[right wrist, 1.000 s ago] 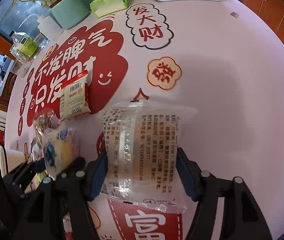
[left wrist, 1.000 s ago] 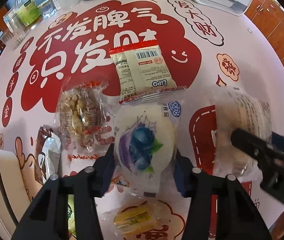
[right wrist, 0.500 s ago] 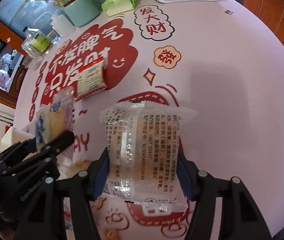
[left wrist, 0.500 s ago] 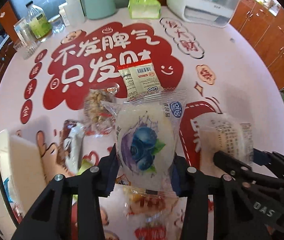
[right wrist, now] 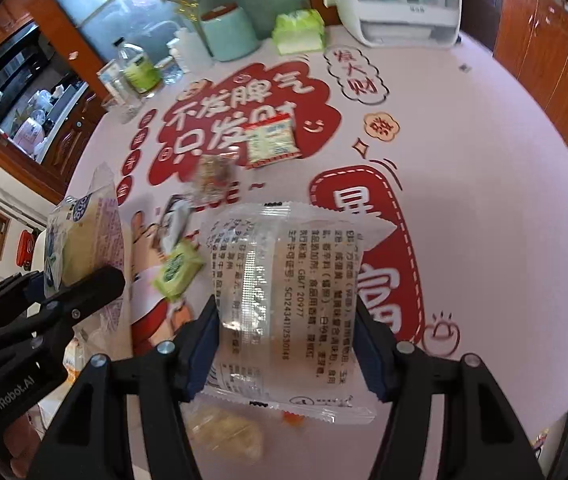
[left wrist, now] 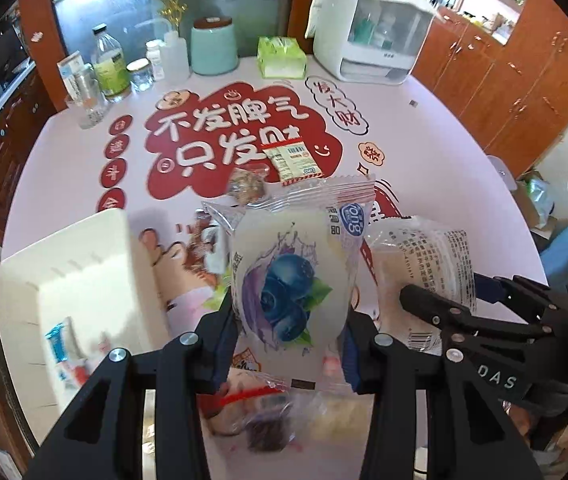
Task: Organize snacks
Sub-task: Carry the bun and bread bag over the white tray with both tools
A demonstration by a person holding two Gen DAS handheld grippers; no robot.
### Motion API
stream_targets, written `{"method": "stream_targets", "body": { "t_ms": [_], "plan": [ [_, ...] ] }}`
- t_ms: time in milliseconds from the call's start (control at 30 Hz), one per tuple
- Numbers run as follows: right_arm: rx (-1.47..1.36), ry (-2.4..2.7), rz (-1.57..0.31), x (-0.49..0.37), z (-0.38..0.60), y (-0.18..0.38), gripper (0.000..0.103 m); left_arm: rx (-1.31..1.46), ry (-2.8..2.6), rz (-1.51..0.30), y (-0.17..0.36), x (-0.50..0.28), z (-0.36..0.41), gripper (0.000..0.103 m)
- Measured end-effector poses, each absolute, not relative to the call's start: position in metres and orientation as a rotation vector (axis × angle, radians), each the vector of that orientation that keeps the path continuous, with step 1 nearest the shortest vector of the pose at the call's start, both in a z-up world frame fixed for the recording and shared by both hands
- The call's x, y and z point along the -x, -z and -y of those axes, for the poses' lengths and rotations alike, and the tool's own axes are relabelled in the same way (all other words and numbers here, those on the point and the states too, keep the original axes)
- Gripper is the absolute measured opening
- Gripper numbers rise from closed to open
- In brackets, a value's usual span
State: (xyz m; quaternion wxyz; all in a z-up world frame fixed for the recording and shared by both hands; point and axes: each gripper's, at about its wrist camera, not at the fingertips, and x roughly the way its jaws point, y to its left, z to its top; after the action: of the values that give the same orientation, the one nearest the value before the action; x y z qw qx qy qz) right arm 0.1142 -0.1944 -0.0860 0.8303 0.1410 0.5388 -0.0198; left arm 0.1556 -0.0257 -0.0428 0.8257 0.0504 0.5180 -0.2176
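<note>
My left gripper (left wrist: 288, 336) is shut on a blueberry cake packet (left wrist: 289, 280), held in the air above the table. To its right my right gripper (left wrist: 435, 304) holds a clear printed cake packet (left wrist: 423, 264). In the right wrist view the right gripper (right wrist: 285, 344) is shut on that clear packet (right wrist: 284, 300), its blue pads pressing both sides. The left gripper (right wrist: 76, 292) with the blueberry packet (right wrist: 80, 240) shows at the left. A cream storage box (left wrist: 64, 280) stands at the left, with packets inside.
Loose snacks lie on the pink tablecloth (left wrist: 423, 140): a red-edged wafer packet (left wrist: 291, 160), a nut bar (left wrist: 246, 188), a green packet (right wrist: 176, 268) and blurred ones below the grippers. Bottles (left wrist: 108, 64), a teal jar (left wrist: 214, 46), tissues (left wrist: 282, 58) and a white appliance (left wrist: 367, 28) line the far edge.
Both grippers have risen and drawn back from the table with their packets held. The table looks smaller and the cream box has come into the left wrist view.
</note>
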Motion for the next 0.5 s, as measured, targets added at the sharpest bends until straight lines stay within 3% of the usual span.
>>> {"method": "stream_targets", "body": {
  "t_ms": [500],
  "plan": [
    [-0.264,0.031,-1.062,-0.070,0.087,0.029,0.061,-0.128,0.429,-0.974,0.015,-0.120,-0.103,0.042]
  ]
}}
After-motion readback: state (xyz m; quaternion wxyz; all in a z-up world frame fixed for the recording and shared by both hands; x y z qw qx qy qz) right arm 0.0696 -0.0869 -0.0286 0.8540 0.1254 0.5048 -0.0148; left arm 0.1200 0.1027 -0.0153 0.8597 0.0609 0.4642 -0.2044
